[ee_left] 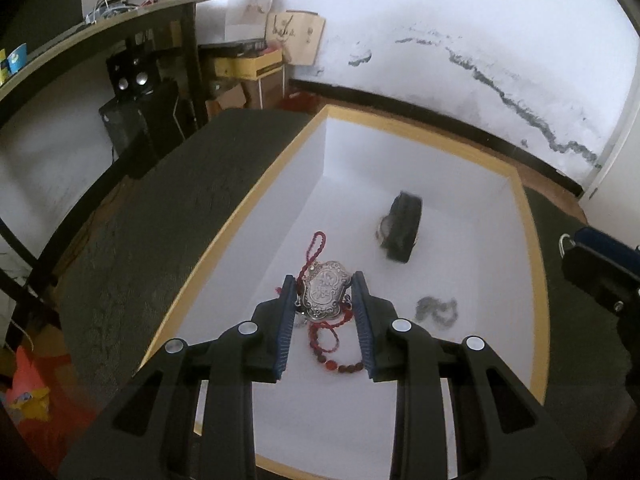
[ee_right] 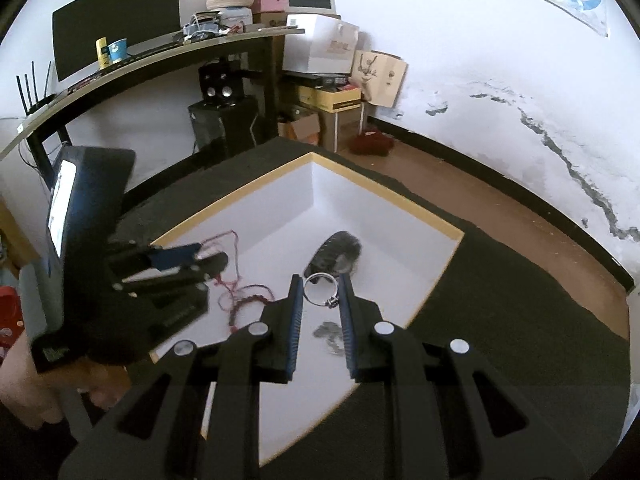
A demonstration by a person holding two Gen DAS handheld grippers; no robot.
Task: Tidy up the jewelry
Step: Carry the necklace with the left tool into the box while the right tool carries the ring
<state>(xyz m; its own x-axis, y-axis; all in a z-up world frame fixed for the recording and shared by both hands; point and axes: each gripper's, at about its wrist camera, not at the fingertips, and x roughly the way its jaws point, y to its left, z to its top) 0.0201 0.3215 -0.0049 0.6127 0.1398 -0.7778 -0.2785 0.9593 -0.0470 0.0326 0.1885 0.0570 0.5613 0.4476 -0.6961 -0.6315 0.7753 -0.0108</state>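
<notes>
The left gripper (ee_left: 324, 286) pinches an embossed silver pendant (ee_left: 323, 294) between its two blue-padded fingers, held above the white floor of an open box (ee_left: 280, 168) with a yellow rim. A red bead cord (ee_left: 326, 344) trails from the pendant, looping beneath the fingers and running ahead and to the left of them toward the box's left wall. That wall stands close on the gripper's left; ahead and to the right the floor is open until a dark watch (ee_left: 401, 232) lying on its side, well apart from the pendant. Just right of the right finger lies a small grey chain (ee_left: 437, 310) (blurred, so its links cannot be made out).

The right gripper (ee_right: 322, 292) is closed on a silver ring (ee_right: 321, 290), the band caught upright between the pads, a small setting at its lower edge. Directly beyond its tips sits the watch (ee_right: 334, 258), near but whether touching cannot be told. Below the fingers the chain (ee_right: 330, 336) rests on the box floor (ee_right: 400, 264). To its left the left gripper (ee_right: 208, 260) reaches in over the rim, red cord (ee_right: 240, 298) hanging and spread under it. The box's right edge lies near the right finger, with dark cloth (ee_right: 500, 320) beyond it on the table.
</notes>
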